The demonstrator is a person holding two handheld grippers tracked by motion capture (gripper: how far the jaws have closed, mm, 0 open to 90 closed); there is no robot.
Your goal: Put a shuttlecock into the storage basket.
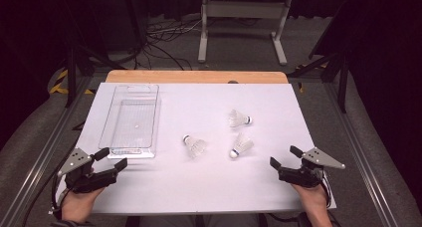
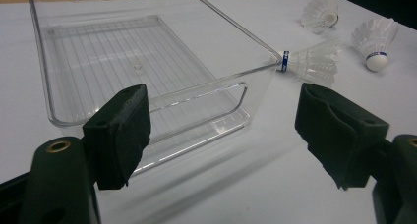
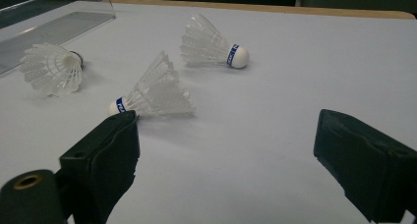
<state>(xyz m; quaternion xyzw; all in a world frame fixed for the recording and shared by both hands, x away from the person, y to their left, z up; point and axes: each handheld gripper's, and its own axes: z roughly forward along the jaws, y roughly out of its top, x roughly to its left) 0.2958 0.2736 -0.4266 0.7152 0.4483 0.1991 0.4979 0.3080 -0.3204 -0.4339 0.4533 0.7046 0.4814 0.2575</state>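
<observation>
Three white shuttlecocks lie on the white table top (image 1: pixel 199 187). One (image 1: pixel 194 146) is near the middle, a second (image 1: pixel 239 119) is farther back, and a third (image 1: pixel 242 145) is closer to me on the right. A clear plastic tray (image 1: pixel 132 120) sits empty at the left. My left gripper (image 1: pixel 112 158) rests open just in front of the tray's near edge (image 2: pixel 196 121), with nothing between its jaws. My right gripper (image 1: pixel 283 156) stands open at the right, facing the nearest shuttlecock (image 3: pixel 155 91), apart from it.
The table's wooden far edge (image 1: pixel 196 76) shows behind the white sheet. Beyond it are a white desk frame (image 1: pixel 244 28) and cables (image 1: pixel 164 38) on the floor. Metal rails (image 1: pixel 45 147) run along both sides of the table.
</observation>
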